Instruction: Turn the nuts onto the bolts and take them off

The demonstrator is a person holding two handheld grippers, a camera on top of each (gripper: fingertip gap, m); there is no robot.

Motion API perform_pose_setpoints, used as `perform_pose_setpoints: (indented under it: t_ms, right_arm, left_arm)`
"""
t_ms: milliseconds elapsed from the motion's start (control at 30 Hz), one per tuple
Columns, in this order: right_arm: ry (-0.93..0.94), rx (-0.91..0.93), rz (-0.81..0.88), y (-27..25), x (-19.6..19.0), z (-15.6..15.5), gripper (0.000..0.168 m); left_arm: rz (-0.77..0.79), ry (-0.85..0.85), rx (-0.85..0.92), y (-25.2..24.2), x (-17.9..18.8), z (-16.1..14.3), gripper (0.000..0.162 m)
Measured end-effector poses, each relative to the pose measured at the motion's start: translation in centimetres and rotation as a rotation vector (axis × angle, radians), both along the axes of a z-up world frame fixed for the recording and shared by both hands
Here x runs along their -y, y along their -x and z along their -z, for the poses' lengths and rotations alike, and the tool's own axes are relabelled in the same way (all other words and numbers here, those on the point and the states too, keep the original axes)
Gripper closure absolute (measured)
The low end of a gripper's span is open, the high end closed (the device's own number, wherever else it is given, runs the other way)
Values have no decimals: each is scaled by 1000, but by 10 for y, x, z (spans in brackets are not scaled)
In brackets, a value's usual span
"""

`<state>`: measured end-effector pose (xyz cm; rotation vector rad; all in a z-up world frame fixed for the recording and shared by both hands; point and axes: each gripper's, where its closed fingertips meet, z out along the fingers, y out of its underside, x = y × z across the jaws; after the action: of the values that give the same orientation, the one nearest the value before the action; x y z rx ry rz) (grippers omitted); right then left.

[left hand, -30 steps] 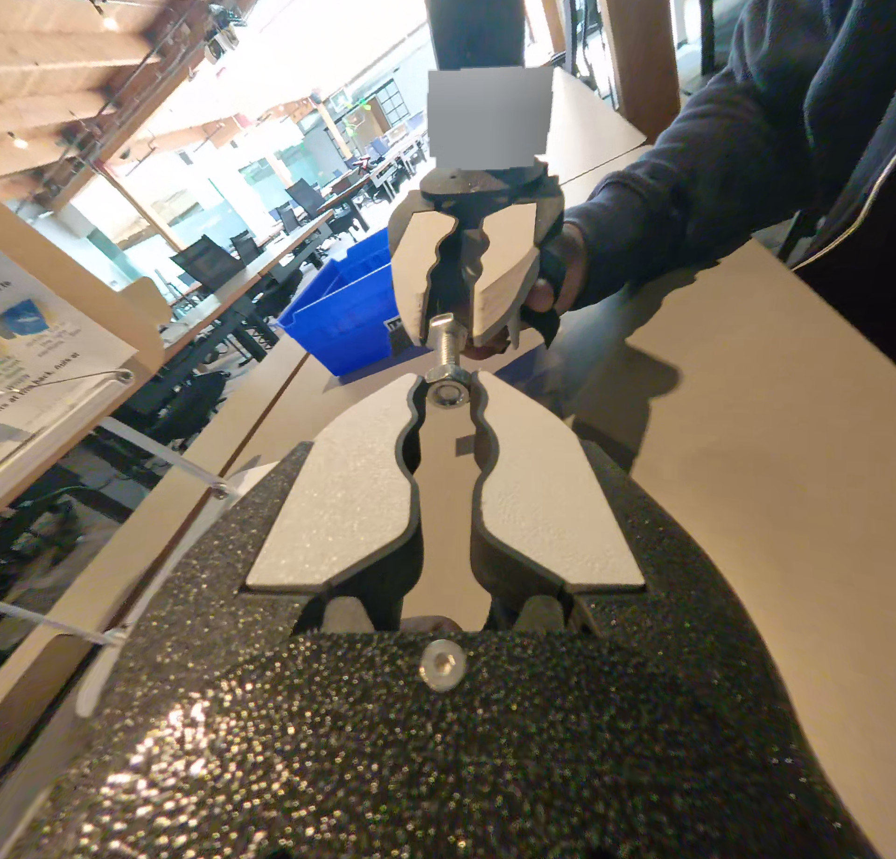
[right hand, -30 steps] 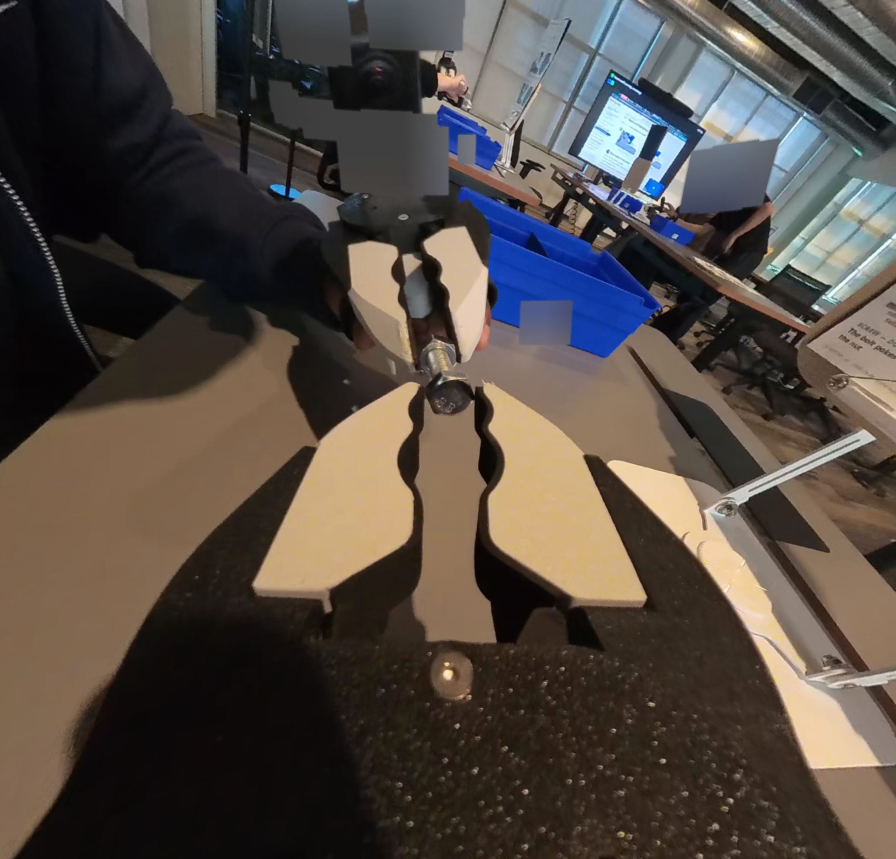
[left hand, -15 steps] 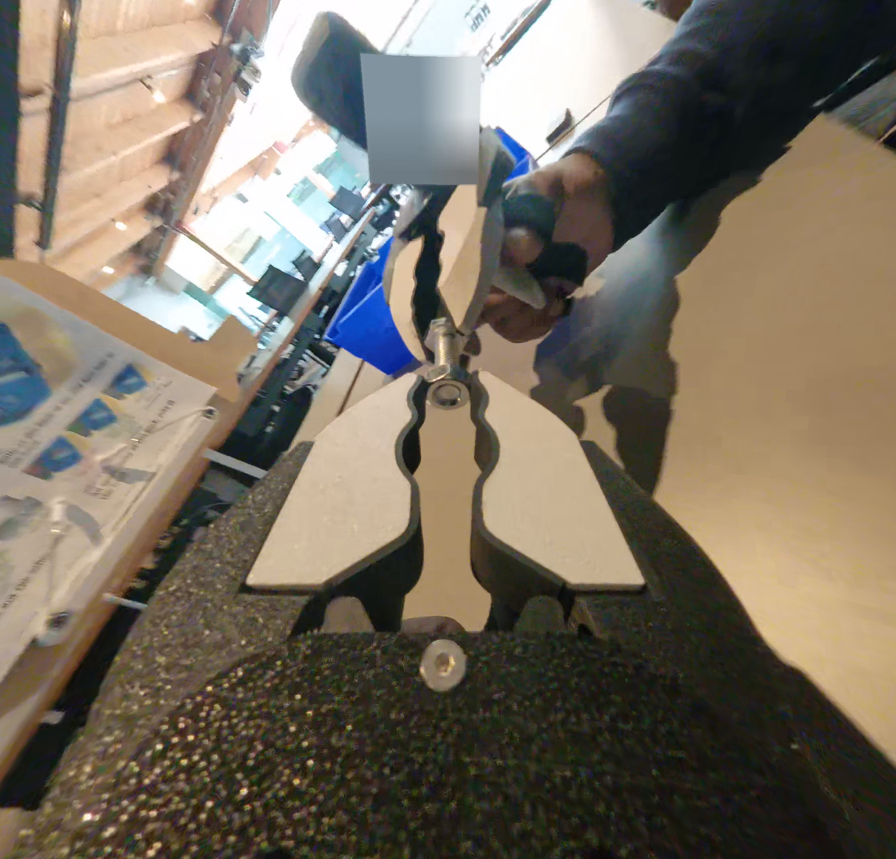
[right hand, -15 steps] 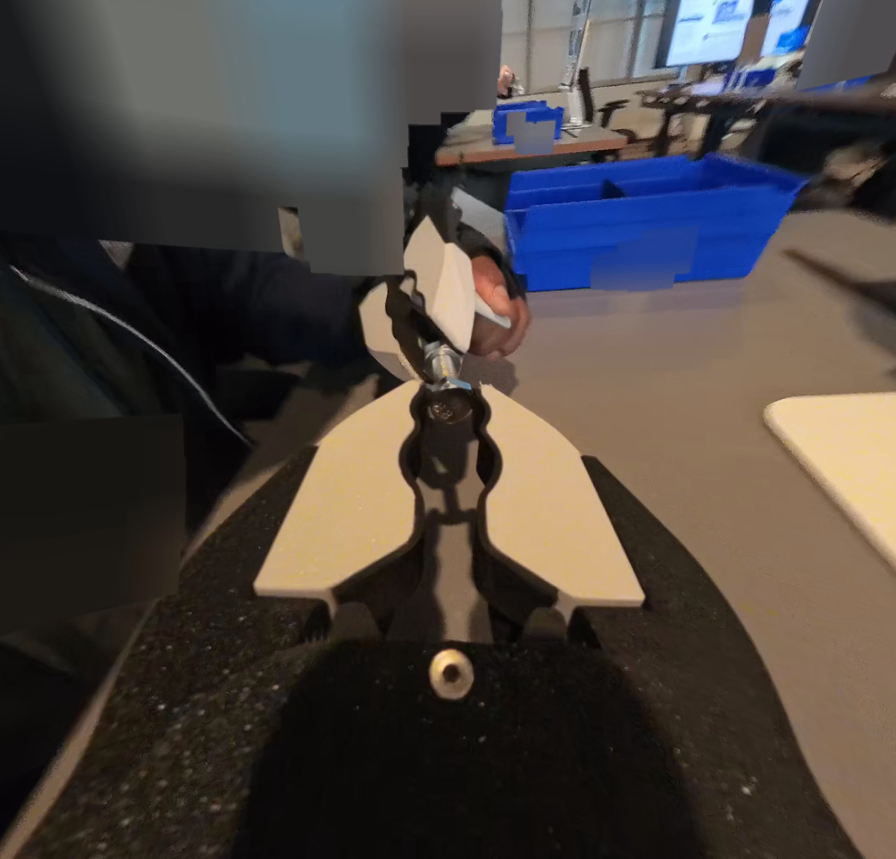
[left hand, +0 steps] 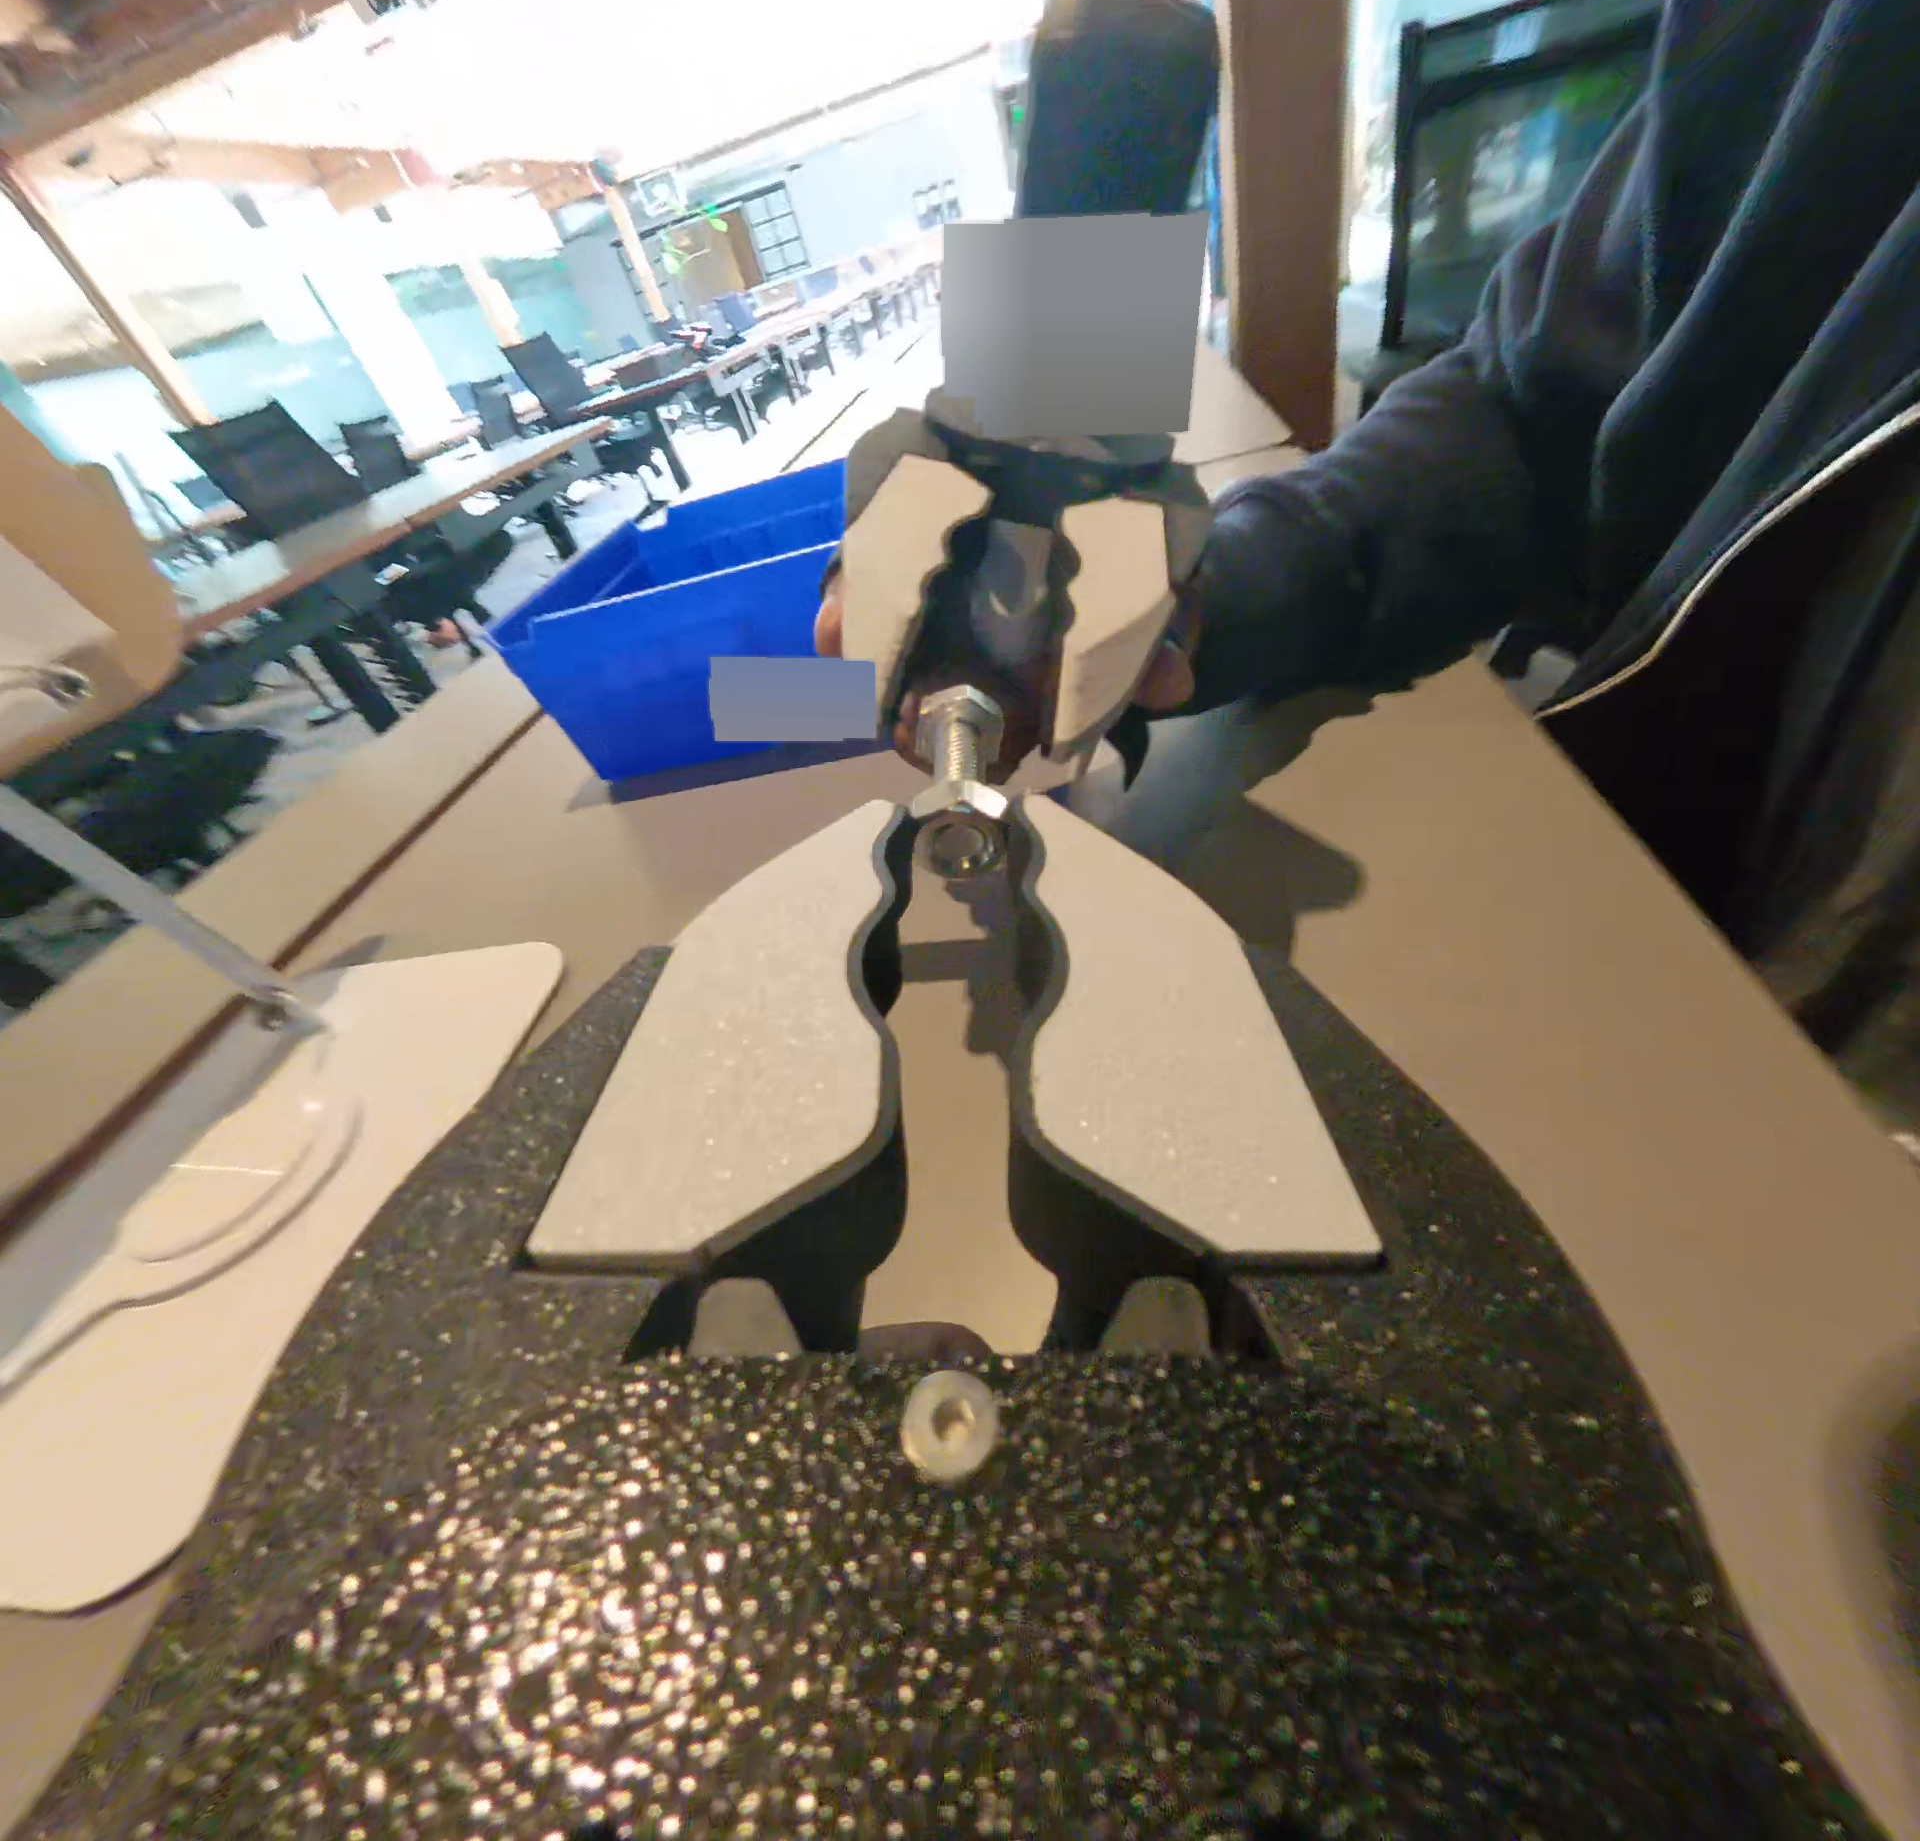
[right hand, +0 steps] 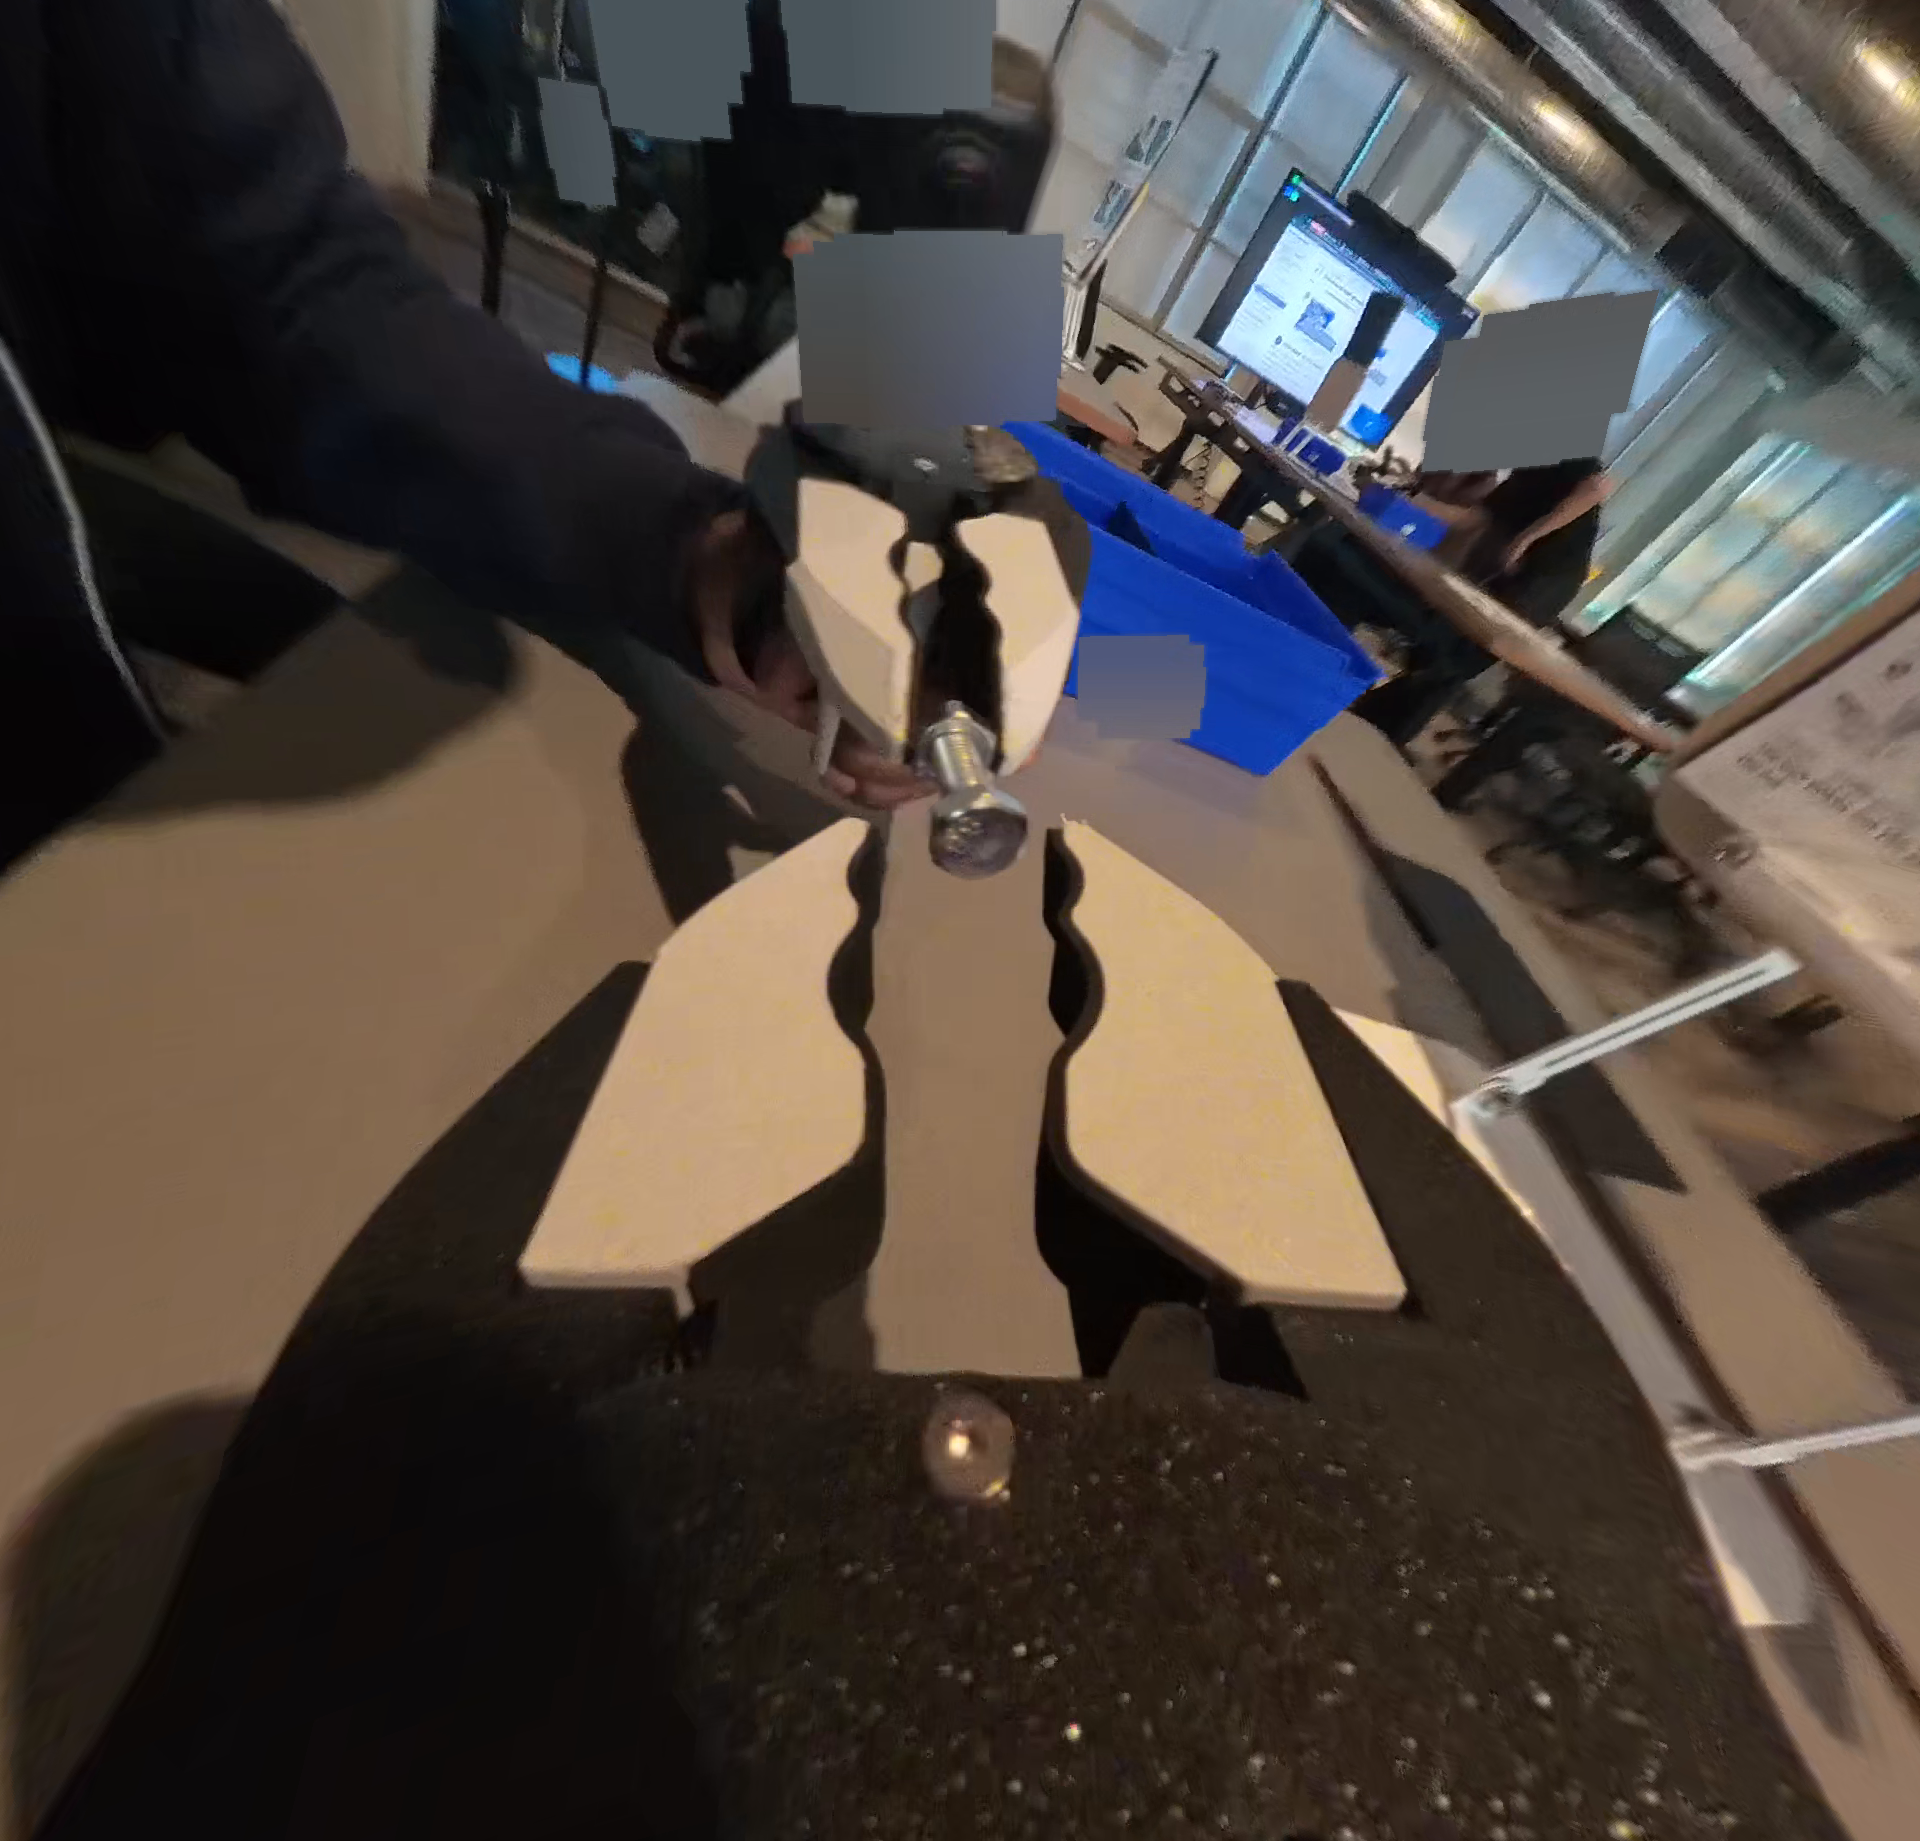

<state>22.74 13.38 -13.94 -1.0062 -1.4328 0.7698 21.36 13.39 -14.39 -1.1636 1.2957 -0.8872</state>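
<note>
L gripper (left hand: 958, 823): jaws clamped on hex nut (left hand: 958, 804) at the tips, 12 o'clock in left wrist view. R gripper (right hand: 961, 835): jaws apart, bolt (right hand: 971, 804) head between tips, not touching. Bolt is threaded thru the nut, held above grey table (left hand: 1507, 960). Blue bin (left hand: 675, 638) beyond, approx 11 o'clock.

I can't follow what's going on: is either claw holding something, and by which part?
The left claw pinches the nut threaded on the bolt. The right claw is open around the bolt's head, apparently not gripping.
</note>
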Motion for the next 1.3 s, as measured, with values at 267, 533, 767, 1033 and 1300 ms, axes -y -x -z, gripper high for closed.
perform_pose_setpoints:
  t_ms: [267, 533, 767, 1033, 1300]
  right_arm:
    - [-60, 18, 8, 4, 7, 2, 151]
    - [272, 50, -53, 4, 5, 7, 152]
    - [763, -52, -195, 5, 1, 5, 151]
    - [253, -23, -33, -2, -5, -3, 139]
    - [0, 35, 17, 6, 5, 2, 142]
  left_arm:
    - [81, 122, -1, -3, 7, 6, 145]
    - [4, -117, -74, -3, 4, 11, 145]
    - [-97, -375, -128, -2, 2, 9, 145]
    - [-43, -126, -46, 2, -2, 5, 145]
    - [52, 53, 29, 1, 4, -1, 145]
